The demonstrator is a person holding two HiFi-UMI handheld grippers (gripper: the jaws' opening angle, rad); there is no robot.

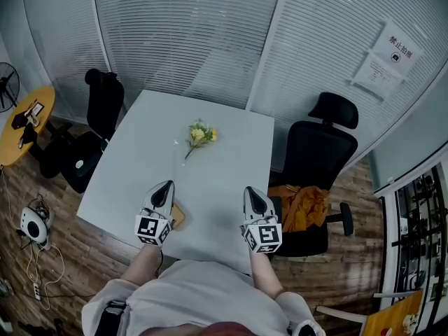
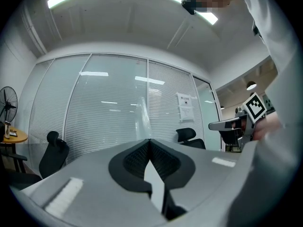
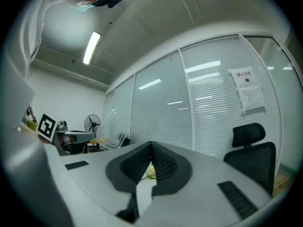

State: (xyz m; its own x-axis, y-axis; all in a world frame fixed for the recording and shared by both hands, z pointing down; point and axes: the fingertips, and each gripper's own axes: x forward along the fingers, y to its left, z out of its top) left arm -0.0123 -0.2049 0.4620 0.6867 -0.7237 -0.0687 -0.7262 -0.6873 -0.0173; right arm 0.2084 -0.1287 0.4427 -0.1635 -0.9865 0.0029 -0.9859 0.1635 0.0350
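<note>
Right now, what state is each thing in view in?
Left gripper: shut, nothing between its jaws.
Right gripper: shut, nothing between its jaws.
Bunch of yellow flowers: lying on its side on the white table.
Clear transparent container: seems upright.
Black office chair: orange cloth heaped on its seat.

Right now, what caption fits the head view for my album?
Left tongs and right tongs, both shut, point toward yellow flowers on a white table.

The head view looks steeply down over the tabletop [image 1: 217,187], while each gripper view rides close behind the left claw [image 2: 150,142] or right claw [image 3: 151,144], facing the blinds [image 1: 189,33] and black chair [image 1: 325,149] that all share.
</note>
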